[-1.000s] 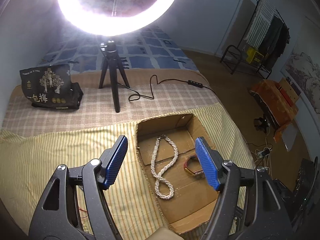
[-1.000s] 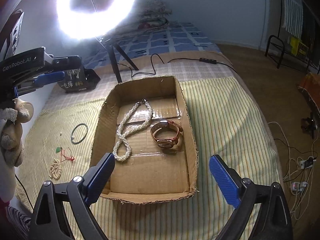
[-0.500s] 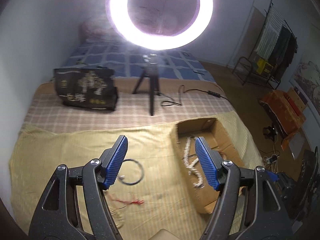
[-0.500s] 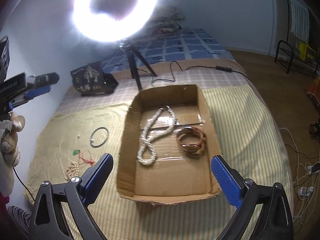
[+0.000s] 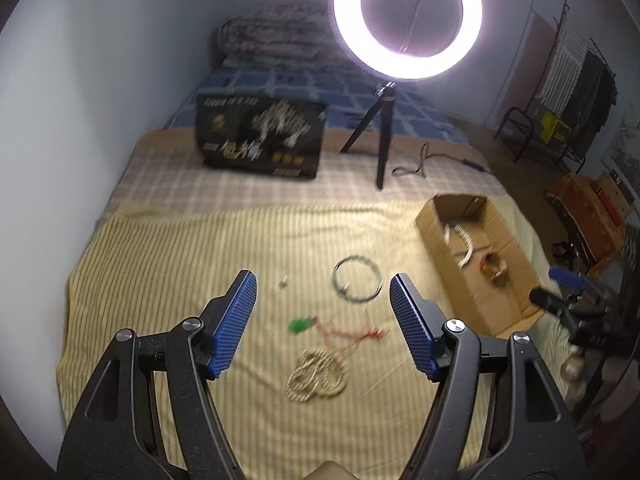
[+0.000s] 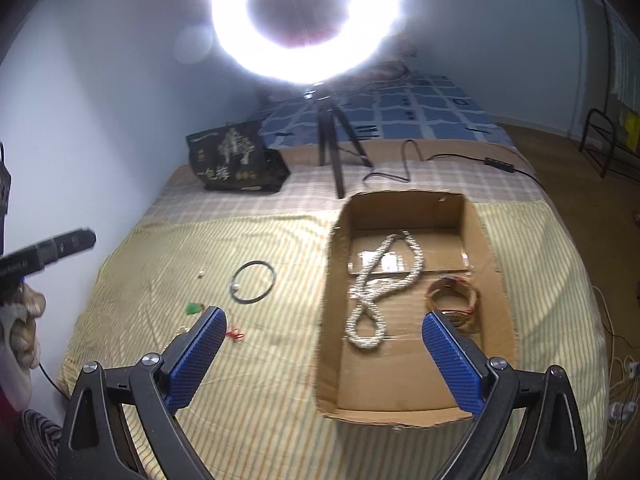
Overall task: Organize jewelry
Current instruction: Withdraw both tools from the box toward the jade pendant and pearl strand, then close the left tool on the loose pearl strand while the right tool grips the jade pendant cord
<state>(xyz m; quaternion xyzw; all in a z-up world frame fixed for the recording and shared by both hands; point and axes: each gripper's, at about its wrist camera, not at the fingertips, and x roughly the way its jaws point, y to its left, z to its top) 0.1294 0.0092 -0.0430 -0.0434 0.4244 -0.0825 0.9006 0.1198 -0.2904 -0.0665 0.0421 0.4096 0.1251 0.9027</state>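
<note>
My left gripper point(image 5: 322, 300) hovers over loose jewelry on the striped cloth: a dark ring bracelet point(image 5: 336, 280), a green pendant on red cord point(image 5: 300, 325), a coiled beige bead strand point(image 5: 316, 376) and a tiny bead point(image 5: 283, 282). Its jaws are closing, with nothing pressed between them. My right gripper point(image 6: 323, 320) is open and empty above the near left wall of the cardboard box point(image 6: 404, 400). In the box lie a white pearl necklace point(image 6: 416, 264) and a brown watch point(image 6: 452, 300). The dark ring bracelet point(image 6: 273, 276) lies left of the box.
A lit ring light point(image 5: 344, 20) on a black tripod point(image 5: 382, 136) stands behind, its cable trailing right. A black printed bag point(image 5: 260, 136) sits at the back left by the wall. The bed's right edge drops to a cluttered floor.
My left gripper has swung left, off the box and over the loose pieces on the cloth. My right gripper has shifted left too, so the box sits further right in its view.
</note>
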